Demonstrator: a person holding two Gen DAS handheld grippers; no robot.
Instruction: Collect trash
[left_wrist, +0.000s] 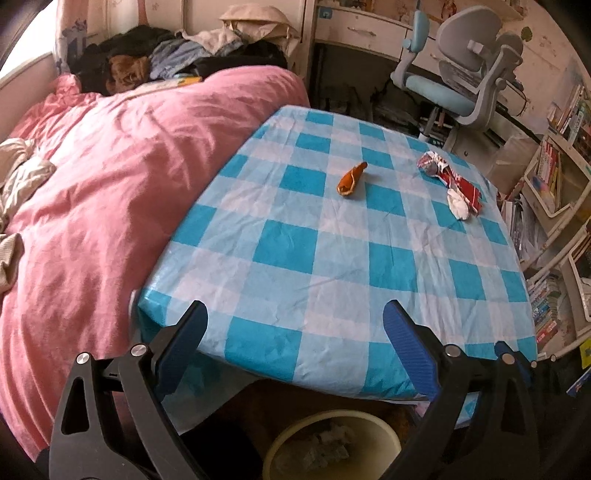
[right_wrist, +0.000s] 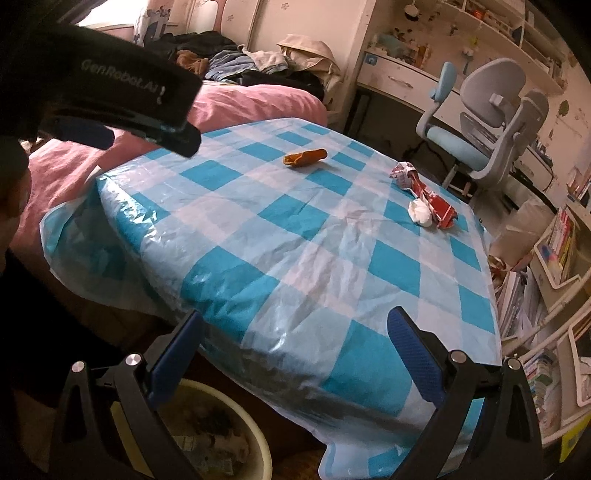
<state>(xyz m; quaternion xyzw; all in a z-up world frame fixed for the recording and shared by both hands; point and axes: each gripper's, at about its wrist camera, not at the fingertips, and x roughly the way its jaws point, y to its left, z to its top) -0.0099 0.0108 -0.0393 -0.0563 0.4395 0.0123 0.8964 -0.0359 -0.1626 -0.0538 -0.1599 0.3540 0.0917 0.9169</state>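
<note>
Now left tongs (left_wrist: 291, 317) spread, right tongs (right_wrist: 293, 325) spread, both empty, level over the near table edge (left_wrist: 295, 373), above the bin (left_wrist: 332, 417).

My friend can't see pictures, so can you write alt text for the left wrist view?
A table with a blue-and-white checked cloth holds an orange peel, a crumpled red-and-white wrapper and a white tissue wad. The open left hand-held gripper hangs above a yellowish trash bin; a pink bed lies left.

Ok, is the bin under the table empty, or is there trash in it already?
Not empty. The bin already holds crumpled paper and scraps, visible below the table edge in both wrist views. How full it is: cannot tell.
</note>
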